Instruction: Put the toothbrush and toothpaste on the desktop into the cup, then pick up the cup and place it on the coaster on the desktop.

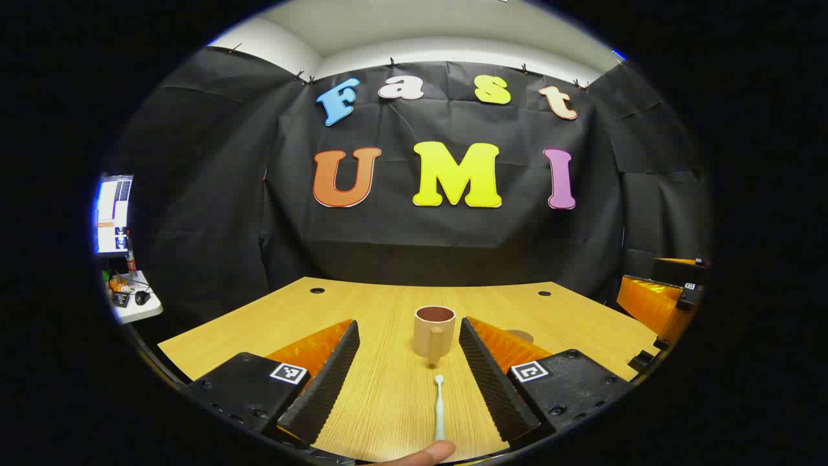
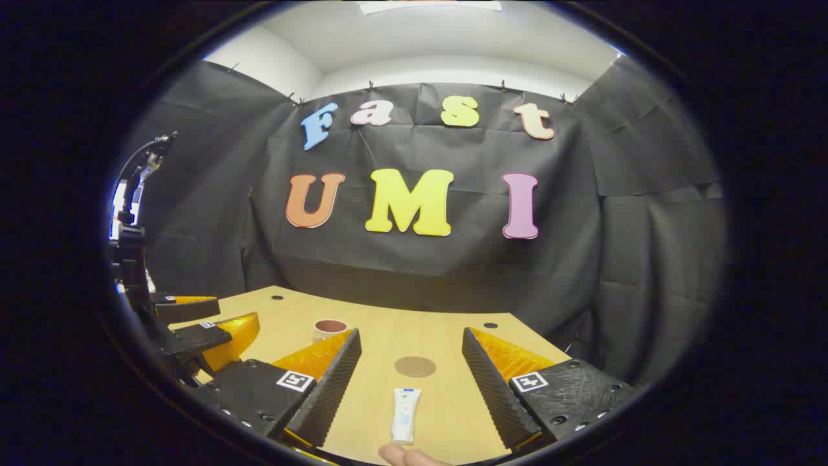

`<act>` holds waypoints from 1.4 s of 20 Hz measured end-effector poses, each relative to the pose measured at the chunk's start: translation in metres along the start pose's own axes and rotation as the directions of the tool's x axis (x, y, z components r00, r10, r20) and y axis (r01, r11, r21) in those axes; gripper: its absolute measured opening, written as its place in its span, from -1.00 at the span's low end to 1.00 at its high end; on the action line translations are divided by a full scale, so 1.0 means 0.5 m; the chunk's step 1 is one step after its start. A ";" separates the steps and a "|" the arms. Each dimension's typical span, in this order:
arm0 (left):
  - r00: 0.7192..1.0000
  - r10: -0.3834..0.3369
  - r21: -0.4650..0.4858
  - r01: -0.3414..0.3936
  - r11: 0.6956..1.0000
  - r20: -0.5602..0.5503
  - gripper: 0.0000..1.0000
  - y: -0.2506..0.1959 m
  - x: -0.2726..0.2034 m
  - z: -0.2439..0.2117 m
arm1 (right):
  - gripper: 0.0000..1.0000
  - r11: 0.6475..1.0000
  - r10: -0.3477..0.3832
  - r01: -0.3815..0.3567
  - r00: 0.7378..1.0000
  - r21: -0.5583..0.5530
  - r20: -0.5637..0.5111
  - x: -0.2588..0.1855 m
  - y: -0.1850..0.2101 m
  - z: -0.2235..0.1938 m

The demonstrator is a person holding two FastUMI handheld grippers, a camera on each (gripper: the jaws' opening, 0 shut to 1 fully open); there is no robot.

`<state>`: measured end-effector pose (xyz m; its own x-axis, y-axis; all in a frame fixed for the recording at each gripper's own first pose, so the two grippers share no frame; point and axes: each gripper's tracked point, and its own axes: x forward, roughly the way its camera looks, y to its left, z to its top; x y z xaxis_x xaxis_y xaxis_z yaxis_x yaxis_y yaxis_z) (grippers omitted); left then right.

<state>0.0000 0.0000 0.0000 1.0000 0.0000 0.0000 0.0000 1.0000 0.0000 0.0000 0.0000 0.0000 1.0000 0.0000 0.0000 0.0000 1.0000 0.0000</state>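
A tan cup point(image 1: 435, 330) with a dark red inside stands upright on the wooden desk, its handle toward me. In the left gripper view it sits just beyond my open left gripper point(image 1: 409, 322), between the fingertips. A white toothbrush point(image 1: 439, 408) lies lengthwise between those fingers, head toward the cup. In the right gripper view a white toothpaste tube point(image 2: 405, 414) lies flat between the fingers of my open right gripper point(image 2: 411, 332). The round brown coaster point(image 2: 414, 366) lies flat just beyond the tube. The cup point(image 2: 330, 329) stands there at the left, behind the left finger.
The desk point(image 1: 388, 304) has cable holes near its far edge. The left gripper point(image 2: 213, 317) shows at the left of the right gripper view, the right gripper point(image 1: 640, 275) at the far right of the left one. A side table with a monitor point(image 1: 113, 213) stands left. A person's fingertip point(image 1: 420, 453) touches the toothbrush's near end.
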 end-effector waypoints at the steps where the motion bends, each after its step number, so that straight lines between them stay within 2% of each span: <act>1: 1.000 -0.008 0.001 0.008 1.000 0.001 0.96 -0.008 -0.002 0.002 | 0.90 1.000 0.003 -0.003 1.000 0.008 0.000 -0.002 -0.006 -0.002; 8: 1.000 -0.013 0.046 0.012 0.999 0.003 0.96 -0.044 -0.006 0.013 | 0.93 0.999 -0.017 0.016 1.000 0.044 0.010 -0.019 -0.070 -0.001; 15: 1.000 -0.019 0.054 0.019 0.998 0.005 0.96 -0.054 0.000 0.015 | 0.89 0.998 -0.021 0.021 1.000 0.058 0.002 -0.022 -0.090 -0.006; 17: 1.000 -0.009 0.053 0.009 0.999 -0.009 0.96 -0.045 0.008 0.002 | 0.94 0.998 -0.028 0.028 1.000 0.065 -0.006 -0.020 -0.098 -0.018; 20: 0.997 -0.002 0.033 0.005 0.999 -0.075 0.96 -0.031 0.030 -0.048 | 0.89 0.997 -0.031 0.033 0.999 0.068 -0.030 -0.010 -0.103 -0.043; 22: 0.988 -0.006 0.018 0.008 1.000 -0.153 0.96 -0.030 0.044 -0.105 | 0.94 0.997 -0.028 0.032 0.998 0.068 -0.053 -0.001 -0.104 -0.064; 23: 0.981 -0.006 0.018 0.009 1.000 -0.195 0.96 -0.030 0.048 -0.136 | 0.89 0.997 -0.026 0.031 0.998 0.070 -0.063 0.003 -0.104 -0.075; 27: 0.933 0.003 0.062 0.021 0.998 -0.360 0.98 -0.030 0.070 -0.254 | 0.94 0.997 -0.018 0.027 0.993 0.073 -0.114 0.018 -0.101 -0.119; 28: 0.917 0.002 0.059 0.023 0.998 -0.398 0.98 -0.032 0.073 -0.283 | 0.90 0.997 -0.015 0.024 0.992 0.072 -0.124 0.022 -0.099 -0.128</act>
<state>0.0365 -0.0159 -0.1417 0.9173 0.0021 -0.3982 0.0234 0.9980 0.0591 0.0109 -0.0496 -0.0638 0.9922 -0.0146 -0.1239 0.0237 0.9971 0.0723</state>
